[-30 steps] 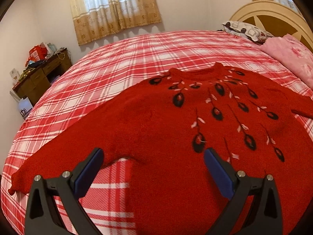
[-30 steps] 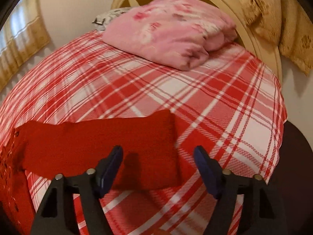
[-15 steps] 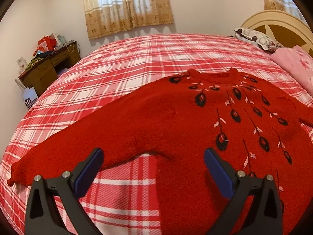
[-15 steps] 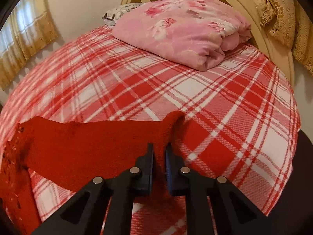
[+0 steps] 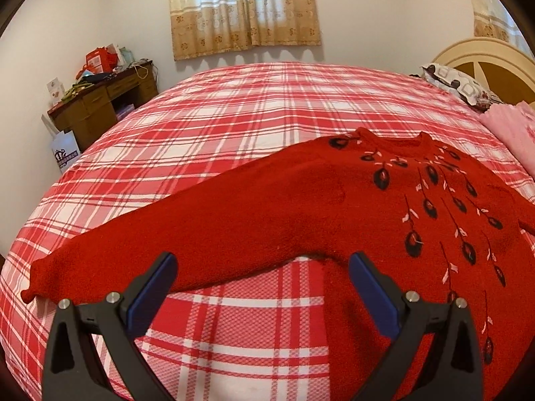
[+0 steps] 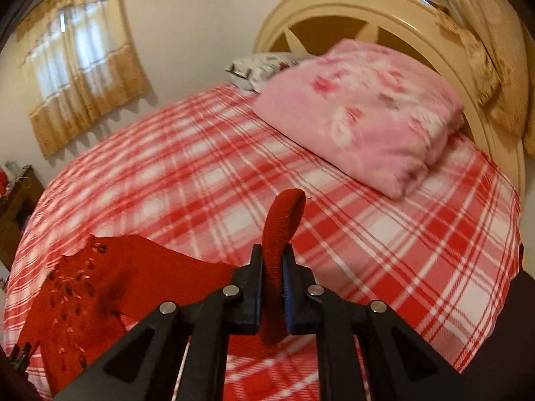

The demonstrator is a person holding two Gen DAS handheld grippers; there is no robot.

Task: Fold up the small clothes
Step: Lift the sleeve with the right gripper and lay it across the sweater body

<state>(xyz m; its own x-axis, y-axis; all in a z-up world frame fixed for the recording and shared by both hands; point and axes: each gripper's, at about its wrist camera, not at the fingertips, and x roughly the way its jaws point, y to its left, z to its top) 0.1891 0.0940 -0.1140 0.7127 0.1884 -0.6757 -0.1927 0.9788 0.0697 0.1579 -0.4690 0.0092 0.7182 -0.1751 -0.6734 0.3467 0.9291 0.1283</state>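
A red knitted sweater with dark leaf motifs lies face up on the red and white plaid bed. Its left sleeve stretches flat toward the bed's left edge. My left gripper hovers open above that sleeve's underarm, nothing between its blue pads. In the right wrist view my right gripper is shut on the cuff of the other sleeve, which sticks up between the pads, lifted off the bed. The sweater body lies lower left there.
A folded pink floral blanket and a patterned pillow lie by the cream headboard. A cluttered wooden desk stands by the left wall, with a white bag beside it. Curtains hang on the far wall.
My right gripper shut on the sleeve cuff and has lifted it off the bed. My left gripper moved leftward along the sweater, still open.
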